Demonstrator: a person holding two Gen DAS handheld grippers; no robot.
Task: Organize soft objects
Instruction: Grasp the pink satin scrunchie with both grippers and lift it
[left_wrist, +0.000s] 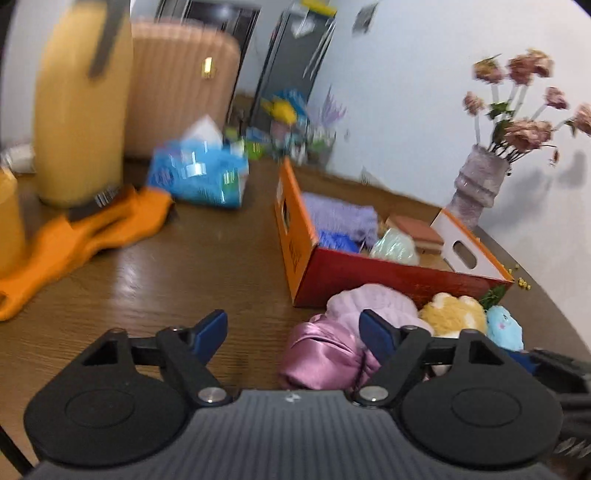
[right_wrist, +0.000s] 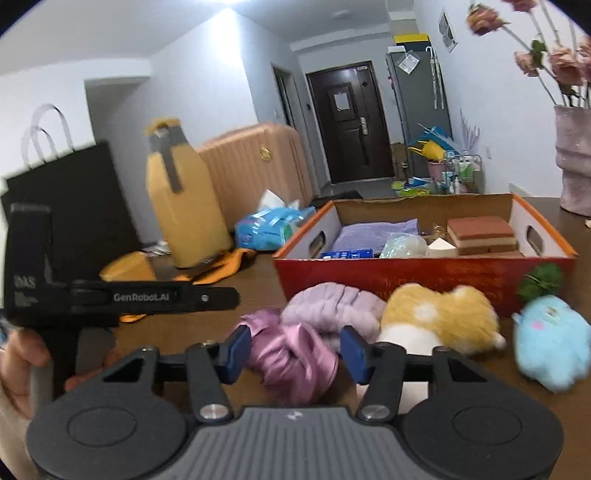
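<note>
An orange-red cardboard box (right_wrist: 424, 275) stands on the wooden table and holds a purple towel (right_wrist: 373, 230), a pale green soft ball (right_wrist: 402, 245), a brown sponge (right_wrist: 480, 234) and a blue item. In front of it lie a pink satin scrunchie (right_wrist: 295, 354), a lilac fuzzy piece (right_wrist: 332, 306), a yellow plush (right_wrist: 443, 317) and a light blue plush (right_wrist: 550, 343). My right gripper (right_wrist: 293, 350) is open with its fingers on either side of the satin scrunchie. My left gripper (left_wrist: 293, 332) is open and empty, left of the scrunchie (left_wrist: 321, 354).
An orange cloth (left_wrist: 85, 236), a tall yellow jug (left_wrist: 81, 103), a blue wipes pack (left_wrist: 199, 177) and a small yellow cup (right_wrist: 129, 267) sit on the table's left. A vase of dried flowers (left_wrist: 476, 181) stands behind the box. A black bag (right_wrist: 74, 206) stands far left.
</note>
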